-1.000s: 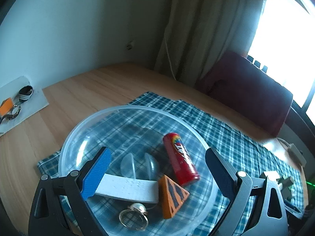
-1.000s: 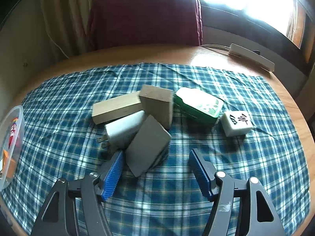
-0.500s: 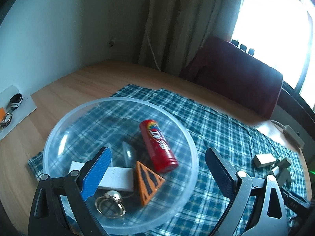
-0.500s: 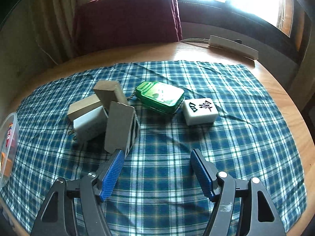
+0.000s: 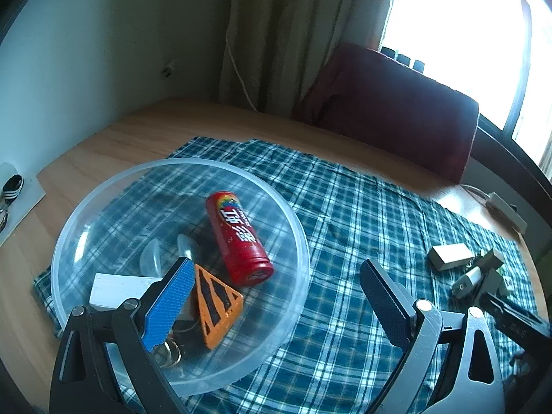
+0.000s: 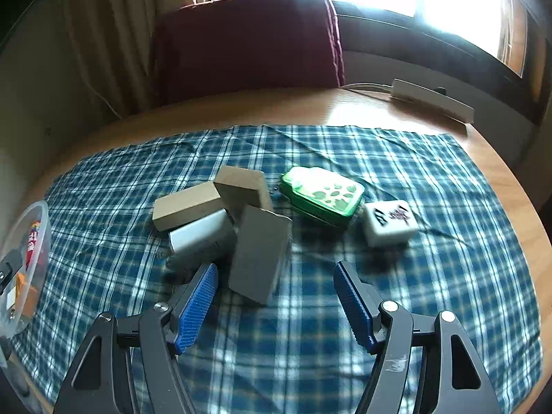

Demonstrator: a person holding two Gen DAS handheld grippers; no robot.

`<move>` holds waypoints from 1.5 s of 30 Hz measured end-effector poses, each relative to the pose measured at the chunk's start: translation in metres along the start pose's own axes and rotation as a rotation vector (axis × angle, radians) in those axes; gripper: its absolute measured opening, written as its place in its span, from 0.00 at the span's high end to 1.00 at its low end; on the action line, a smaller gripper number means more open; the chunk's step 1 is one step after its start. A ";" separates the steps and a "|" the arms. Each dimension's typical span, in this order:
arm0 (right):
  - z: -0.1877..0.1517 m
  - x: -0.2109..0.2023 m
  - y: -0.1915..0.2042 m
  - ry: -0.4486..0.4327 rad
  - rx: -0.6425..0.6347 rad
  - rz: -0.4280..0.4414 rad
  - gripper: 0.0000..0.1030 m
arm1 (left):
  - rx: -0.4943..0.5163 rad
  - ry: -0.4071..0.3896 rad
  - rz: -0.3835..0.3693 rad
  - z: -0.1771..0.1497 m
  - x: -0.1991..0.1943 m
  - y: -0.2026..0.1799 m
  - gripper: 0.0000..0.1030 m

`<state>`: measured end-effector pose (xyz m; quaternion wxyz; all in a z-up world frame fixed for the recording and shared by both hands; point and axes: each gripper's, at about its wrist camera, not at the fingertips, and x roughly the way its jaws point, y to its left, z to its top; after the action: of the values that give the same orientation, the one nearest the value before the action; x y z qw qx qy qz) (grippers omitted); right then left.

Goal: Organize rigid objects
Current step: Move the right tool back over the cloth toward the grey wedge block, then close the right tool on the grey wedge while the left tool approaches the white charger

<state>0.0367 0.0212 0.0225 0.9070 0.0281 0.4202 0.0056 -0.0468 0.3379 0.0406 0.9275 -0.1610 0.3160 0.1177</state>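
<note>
A clear plastic bowl [image 5: 103, 189] on the checked cloth holds a red can [image 5: 238, 238], an orange wedge [image 5: 215, 307], a white block [image 5: 120, 291] and a metal ring [image 5: 169, 353]. My left gripper [image 5: 272, 296] hovers open over the bowl's right rim, empty. In the right wrist view a pile lies on the cloth: a grey block [image 6: 260, 258], two tan blocks [image 6: 188, 205], a white charger [image 6: 203, 238], a green tin [image 6: 322, 195] and a mahjong tile [image 6: 388, 222]. My right gripper [image 6: 276, 293] is open, just short of the grey block.
A dark red chair [image 6: 248, 41] stands behind the round wooden table [image 5: 155, 120]. A white power strip [image 6: 431, 98] lies at the far right edge. A paper with small items [image 5: 13, 193] sits at the table's left. The bowl's rim [image 6: 43, 214] shows at the right wrist view's left.
The left gripper has drifted right, so the bowl has slid leftward in view and the pile now shows. The right gripper has shifted around the pile, staying open.
</note>
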 end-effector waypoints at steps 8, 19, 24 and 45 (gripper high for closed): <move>0.003 0.014 0.014 0.019 -0.035 -0.005 0.62 | 0.010 0.020 -0.001 -0.002 0.005 -0.001 0.06; -0.009 -0.001 -0.025 0.011 -0.004 0.034 0.69 | 0.060 0.050 -0.019 -0.006 0.008 -0.023 0.06; -0.012 -0.006 -0.045 0.004 0.024 0.047 0.69 | 0.107 0.092 -0.064 -0.009 0.012 -0.049 0.06; -0.016 -0.008 -0.068 0.020 0.075 0.122 0.67 | 0.388 0.220 -0.121 -0.032 0.053 -0.174 0.06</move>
<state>0.0182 -0.0459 0.0150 0.8989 0.0876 0.4268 0.0453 0.0326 0.1719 0.0228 0.9064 -0.0103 0.4219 -0.0191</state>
